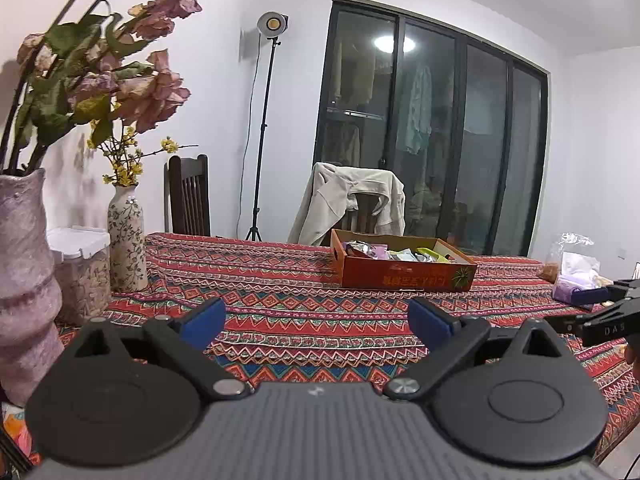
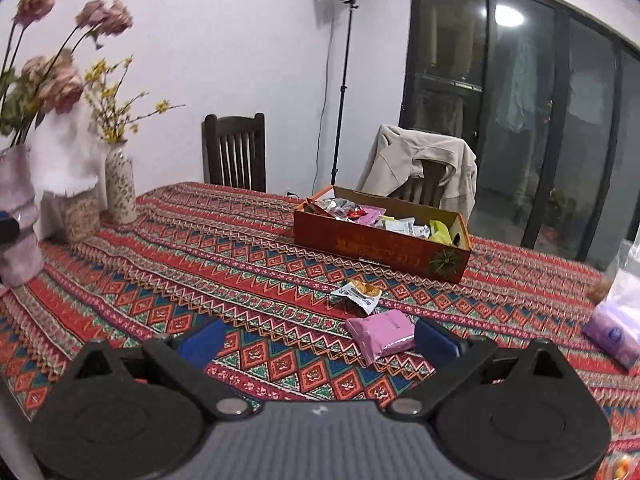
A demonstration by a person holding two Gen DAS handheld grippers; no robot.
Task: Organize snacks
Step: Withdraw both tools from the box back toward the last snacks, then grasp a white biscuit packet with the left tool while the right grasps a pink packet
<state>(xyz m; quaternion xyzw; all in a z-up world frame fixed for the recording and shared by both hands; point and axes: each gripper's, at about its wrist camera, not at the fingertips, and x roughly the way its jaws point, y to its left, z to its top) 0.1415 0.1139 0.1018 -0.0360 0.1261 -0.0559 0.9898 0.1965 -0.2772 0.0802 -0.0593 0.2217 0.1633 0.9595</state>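
A red cardboard box (image 1: 404, 274) (image 2: 376, 250) filled with several snack packets stands on the patterned tablecloth. In the right wrist view a pink snack packet (image 2: 380, 334) and a white-and-orange packet (image 2: 360, 294) lie on the cloth in front of the box. My right gripper (image 2: 316, 338) is open and empty, its right pad beside the pink packet. My left gripper (image 1: 316, 318) is open and empty above the cloth, well short of the box. The right gripper's black body (image 1: 600, 320) shows at the right edge of the left wrist view.
Two vases with flowers (image 1: 24, 272) (image 1: 126, 232) and a lidded jar (image 1: 82, 268) stand at the table's left. A purple tissue pack (image 2: 616, 336) and a plastic bag (image 1: 576, 256) lie at the right. Two chairs (image 2: 234, 152) (image 2: 424, 168) and a lamp stand (image 2: 340, 80) stand behind the table.
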